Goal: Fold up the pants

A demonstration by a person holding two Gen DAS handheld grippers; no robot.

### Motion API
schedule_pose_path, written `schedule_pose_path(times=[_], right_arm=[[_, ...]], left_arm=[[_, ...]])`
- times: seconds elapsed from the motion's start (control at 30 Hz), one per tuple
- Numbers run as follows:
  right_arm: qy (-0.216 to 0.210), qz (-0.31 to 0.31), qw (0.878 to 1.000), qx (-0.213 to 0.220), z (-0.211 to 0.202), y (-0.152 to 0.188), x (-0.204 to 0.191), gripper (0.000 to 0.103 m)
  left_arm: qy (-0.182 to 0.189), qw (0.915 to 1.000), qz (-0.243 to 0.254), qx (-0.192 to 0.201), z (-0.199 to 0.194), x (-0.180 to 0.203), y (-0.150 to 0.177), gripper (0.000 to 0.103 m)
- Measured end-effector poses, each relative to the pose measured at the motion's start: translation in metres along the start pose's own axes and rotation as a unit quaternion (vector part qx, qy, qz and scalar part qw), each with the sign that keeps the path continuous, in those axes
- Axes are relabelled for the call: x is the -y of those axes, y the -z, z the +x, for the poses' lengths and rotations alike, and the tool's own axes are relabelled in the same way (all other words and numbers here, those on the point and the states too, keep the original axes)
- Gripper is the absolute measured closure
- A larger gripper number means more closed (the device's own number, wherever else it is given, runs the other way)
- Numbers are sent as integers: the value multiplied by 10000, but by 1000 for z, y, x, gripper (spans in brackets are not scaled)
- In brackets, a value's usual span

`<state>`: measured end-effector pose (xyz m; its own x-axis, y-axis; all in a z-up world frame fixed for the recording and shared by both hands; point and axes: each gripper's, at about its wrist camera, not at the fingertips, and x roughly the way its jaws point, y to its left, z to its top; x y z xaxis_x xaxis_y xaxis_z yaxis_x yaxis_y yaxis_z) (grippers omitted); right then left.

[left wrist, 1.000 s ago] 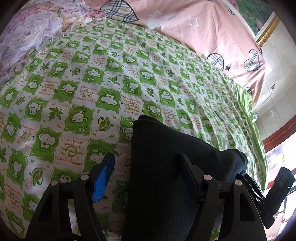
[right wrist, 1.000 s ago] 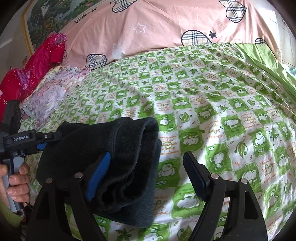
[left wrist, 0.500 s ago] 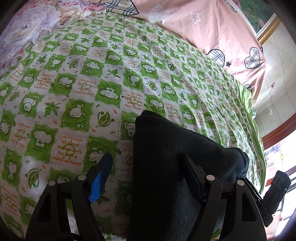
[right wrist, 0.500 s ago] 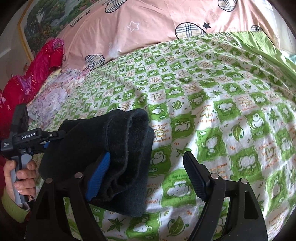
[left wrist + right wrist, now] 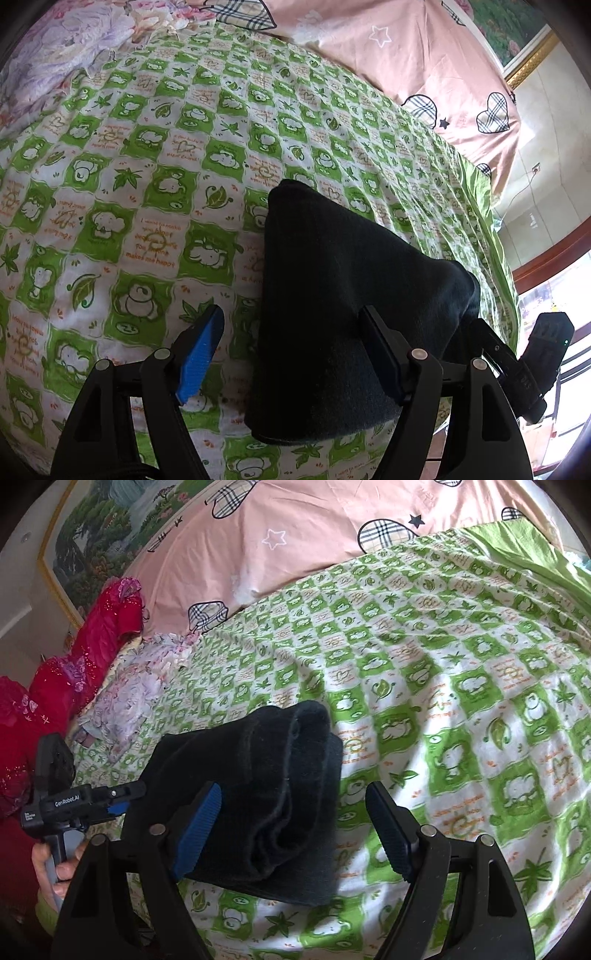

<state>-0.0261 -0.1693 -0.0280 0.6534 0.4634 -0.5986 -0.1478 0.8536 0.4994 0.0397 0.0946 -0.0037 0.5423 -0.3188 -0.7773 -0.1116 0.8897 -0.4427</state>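
The black pants lie folded into a thick bundle on the green checked bedsheet; they also show in the right wrist view. My left gripper is open, its jaws standing wide apart at the bundle's near left end, holding nothing. My right gripper is open too, wide at the bundle's right end with its stacked fold edges. The left tool shows in the right wrist view, and the right tool shows beyond the bundle in the left wrist view.
A pink quilt with plaid hearts lies at the head of the bed. Floral lilac fabric and red cloth lie at one side. The bed edge drops off toward a wall and window.
Both grippers stay open over the bundle. Both views have shifted a little, and the bundle sits slightly nearer the right gripper's jaws.
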Motion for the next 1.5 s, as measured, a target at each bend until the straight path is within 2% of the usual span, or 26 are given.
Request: schedule_pose_path(times=[0.1,0.17,0.23,0.33,0.53,0.7,0.8,0.9,1.07,1.27,1.4,1.5], right_arm=[[-62,45,9998,-165,11,5,2,24],[-106,34,9995,-306,18,10,5,35],[-386,253,9981,-406,22,15,14,39],[-557,330,9969,-453,22,18,21,41],[-587,267,9968,-461,22,18,19,41],[-635,354,9964,-436,22,19,21,41],[-587,328,9969,-407,21,20,20,41],[-549,320,9972,-399,22,20,16,41],[-483,121,9982,-336,19,17,5,51],[-482,-60,9986,-217,10,7,-12,56],[-629,-98,9978,-180,8,-2,-22,57],[-778,-184,9966,-180,12,-8,-34,57]], left_arm=[[-34,10000,62,-17,2,2,2,27],[-64,9999,93,-23,4,3,3,27],[-80,9999,123,-44,7,3,4,26],[-71,9999,132,-78,13,1,5,24],[39,9999,86,-103,20,-5,6,25],[106,9998,112,-140,22,-2,6,34],[226,9995,129,-165,22,2,6,48],[148,9994,296,-79,19,9,7,52],[195,9989,427,60,12,14,10,65],[303,9985,417,180,-4,12,11,71],[368,9982,360,294,-17,10,12,72],[281,9979,351,461,-30,8,10,73]])
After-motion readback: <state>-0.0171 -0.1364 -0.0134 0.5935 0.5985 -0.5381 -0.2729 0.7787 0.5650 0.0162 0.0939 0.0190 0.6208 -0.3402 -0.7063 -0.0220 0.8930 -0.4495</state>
